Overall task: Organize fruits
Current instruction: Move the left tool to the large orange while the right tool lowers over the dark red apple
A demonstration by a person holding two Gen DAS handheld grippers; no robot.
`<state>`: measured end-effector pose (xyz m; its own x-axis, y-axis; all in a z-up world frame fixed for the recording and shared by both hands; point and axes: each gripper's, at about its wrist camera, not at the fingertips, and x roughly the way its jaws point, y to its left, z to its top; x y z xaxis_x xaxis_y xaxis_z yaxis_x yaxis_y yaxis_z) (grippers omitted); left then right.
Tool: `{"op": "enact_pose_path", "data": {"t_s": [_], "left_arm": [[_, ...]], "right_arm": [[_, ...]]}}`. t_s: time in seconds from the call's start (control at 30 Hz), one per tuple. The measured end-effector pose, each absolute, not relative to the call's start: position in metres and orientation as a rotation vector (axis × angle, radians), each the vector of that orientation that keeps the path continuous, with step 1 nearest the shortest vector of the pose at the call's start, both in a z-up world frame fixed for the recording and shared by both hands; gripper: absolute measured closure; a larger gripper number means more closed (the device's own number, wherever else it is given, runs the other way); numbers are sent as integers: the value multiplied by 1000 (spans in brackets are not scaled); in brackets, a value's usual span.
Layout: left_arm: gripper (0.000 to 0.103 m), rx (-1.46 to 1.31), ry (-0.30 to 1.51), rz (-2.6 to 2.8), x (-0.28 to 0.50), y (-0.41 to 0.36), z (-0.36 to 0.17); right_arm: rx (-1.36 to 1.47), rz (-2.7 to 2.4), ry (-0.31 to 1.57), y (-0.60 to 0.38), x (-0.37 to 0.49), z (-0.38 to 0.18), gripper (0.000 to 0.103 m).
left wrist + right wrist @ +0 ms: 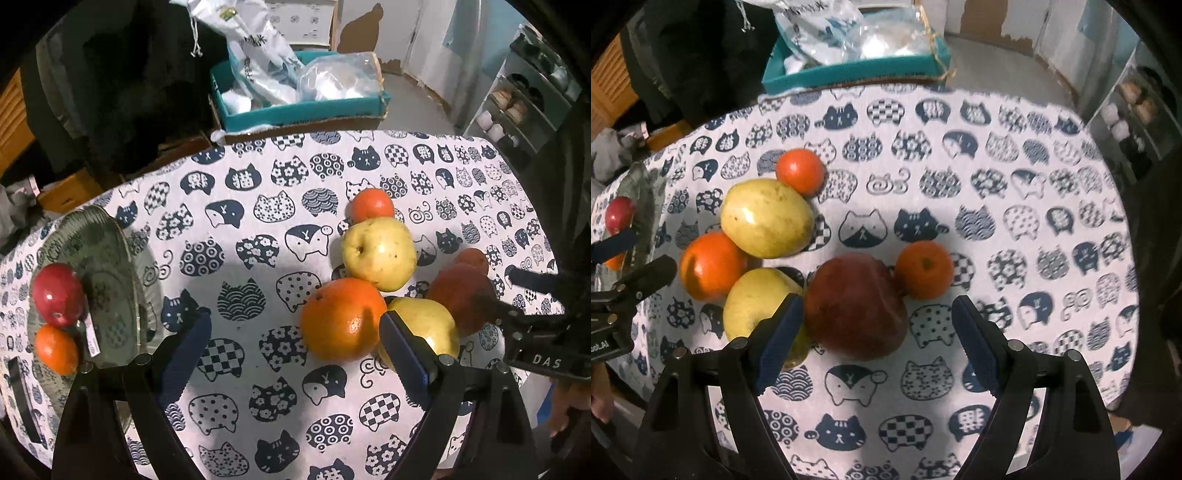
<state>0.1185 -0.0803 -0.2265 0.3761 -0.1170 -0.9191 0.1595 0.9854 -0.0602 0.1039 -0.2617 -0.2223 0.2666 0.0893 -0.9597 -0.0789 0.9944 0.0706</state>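
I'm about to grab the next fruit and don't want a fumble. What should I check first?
1. Right gripper open: ok.
2. Right gripper lined up with the dark red fruit: ok.
3. Room around that fruit: not ok; a yellow fruit and a small orange sit tight against it.
4. Left gripper empty: ok, open near the big orange.
5. Space on the plate: ok; it holds only a red apple and another orange.

Home interior: counter under cat-print cotton cloth (258, 229), open white shoe rack (517, 107), teal cardboard box (295, 110) of bags.
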Motion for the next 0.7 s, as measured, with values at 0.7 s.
{"op": "enact_pose_path", "data": {"t_s": [0.7], "left_arm": [[10,-31,1248,-244,135,-91,-259]], "right_arm": [[357,173,1363,-288,117,-252,30]]}}
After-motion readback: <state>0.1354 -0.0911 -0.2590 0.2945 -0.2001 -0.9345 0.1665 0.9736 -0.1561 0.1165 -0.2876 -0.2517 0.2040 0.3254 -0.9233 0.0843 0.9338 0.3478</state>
